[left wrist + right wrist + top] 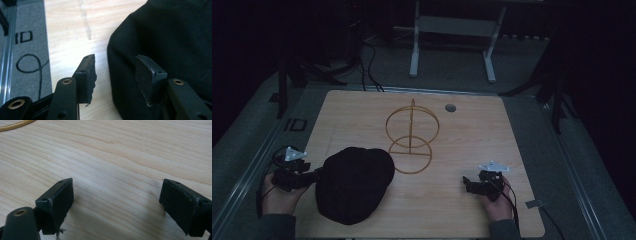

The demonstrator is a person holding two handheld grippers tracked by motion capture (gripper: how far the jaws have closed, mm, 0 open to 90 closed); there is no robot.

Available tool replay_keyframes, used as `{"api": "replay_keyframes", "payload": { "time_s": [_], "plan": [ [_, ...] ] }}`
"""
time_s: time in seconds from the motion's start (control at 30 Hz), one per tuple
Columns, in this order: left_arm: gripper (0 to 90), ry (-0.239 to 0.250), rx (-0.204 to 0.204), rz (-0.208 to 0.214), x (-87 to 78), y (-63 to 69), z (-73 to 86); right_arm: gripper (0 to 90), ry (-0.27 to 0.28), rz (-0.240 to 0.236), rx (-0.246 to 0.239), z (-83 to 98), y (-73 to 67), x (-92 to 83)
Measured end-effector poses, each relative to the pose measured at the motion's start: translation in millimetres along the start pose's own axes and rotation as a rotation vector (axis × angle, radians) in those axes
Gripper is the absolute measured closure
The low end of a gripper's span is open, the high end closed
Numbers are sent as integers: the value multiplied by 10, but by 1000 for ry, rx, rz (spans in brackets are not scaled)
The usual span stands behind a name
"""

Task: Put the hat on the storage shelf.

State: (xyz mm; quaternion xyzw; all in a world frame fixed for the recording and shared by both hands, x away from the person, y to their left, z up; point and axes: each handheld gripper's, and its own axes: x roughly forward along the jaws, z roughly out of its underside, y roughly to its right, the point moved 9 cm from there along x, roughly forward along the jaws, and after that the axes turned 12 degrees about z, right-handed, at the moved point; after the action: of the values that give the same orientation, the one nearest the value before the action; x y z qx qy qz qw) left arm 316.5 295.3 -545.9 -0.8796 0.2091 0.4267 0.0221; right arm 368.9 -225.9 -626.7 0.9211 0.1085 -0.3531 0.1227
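The black hat lies flat on the worktop, its edge between the left gripper fingers (apart, not pressing), placed for a grasp; right gripper fingers gape over bare wood.

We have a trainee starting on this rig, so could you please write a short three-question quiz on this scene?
1. True or false: the left gripper has clamped the black hat.
2. Which thing stands behind the hat: A, a gold wire stand; B, a glass bowl; C, a red box?
3. What lies between the jaws of the right gripper?

Key: 1 false, the jaws stand open astride the hat's edge. 2 A. 3 Bare wooden table.
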Motion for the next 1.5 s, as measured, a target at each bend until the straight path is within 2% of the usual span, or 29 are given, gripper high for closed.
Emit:
{"api": "replay_keyframes", "payload": {
  "time_s": [0.13,0.23,0.27,0.4,0.57,0.63,0.67,0.8,0.83,1.0,1.03,1.2,1.23,1.27,1.3,1.33,1.4,1.43,1.5],
  "plan": [
    [512,-40,51,8,29,25,-122,122,-2,0,1,0,-1,-1],
    [513,-45,57,9,33,27,-145,122,-1,0,0,0,0,-1],
    [513,-55,77,14,42,34,-230,123,-1,0,1,0,-1,-1],
    [513,-72,99,23,82,42,-332,123,-1,0,0,0,-1,-1],
    [518,-85,117,62,161,61,-468,123,-1,0,0,0,-1,-1],
    [516,-85,117,62,161,61,-468,123,-1,-1,0,0,-2,-1],
    [506,-110,147,84,236,95,-562,123,-1,-2,0,0,-3,-2],
    [474,-137,179,99,316,130,-628,123,-1,-1,0,0,-3,-1],
    [466,-153,200,102,367,140,-665,123,-1,-1,0,0,-3,-1],
    [423,-153,205,144,463,166,-732,123,-1,-1,0,0,-3,-2],
    [419,-150,208,168,514,194,-762,123,-1,-1,0,0,-3,-2],
    [408,-176,228,192,625,241,-790,123,-1,-1,0,0,-3,-2],
    [400,-212,241,191,706,255,-766,123,-1,-1,0,0,-3,-2],
    [396,-212,241,191,706,255,-766,123,-1,-1,0,0,-3,-2],
    [387,-256,257,186,793,255,-726,123,-1,-1,0,0,-3,-2],
    [378,-256,257,186,793,255,-726,123,-1,-2,1,0,-4,-2],
    [376,-291,268,181,873,247,-686,123,-1,-1,0,0,-3,-2],
    [375,-308,264,189,944,231,-655,123,-1,-1,0,0,-3,-2],
    [372,-319,250,200,984,205,-638,123,-1,-1,0,0,-3,-2]
  ]
}}
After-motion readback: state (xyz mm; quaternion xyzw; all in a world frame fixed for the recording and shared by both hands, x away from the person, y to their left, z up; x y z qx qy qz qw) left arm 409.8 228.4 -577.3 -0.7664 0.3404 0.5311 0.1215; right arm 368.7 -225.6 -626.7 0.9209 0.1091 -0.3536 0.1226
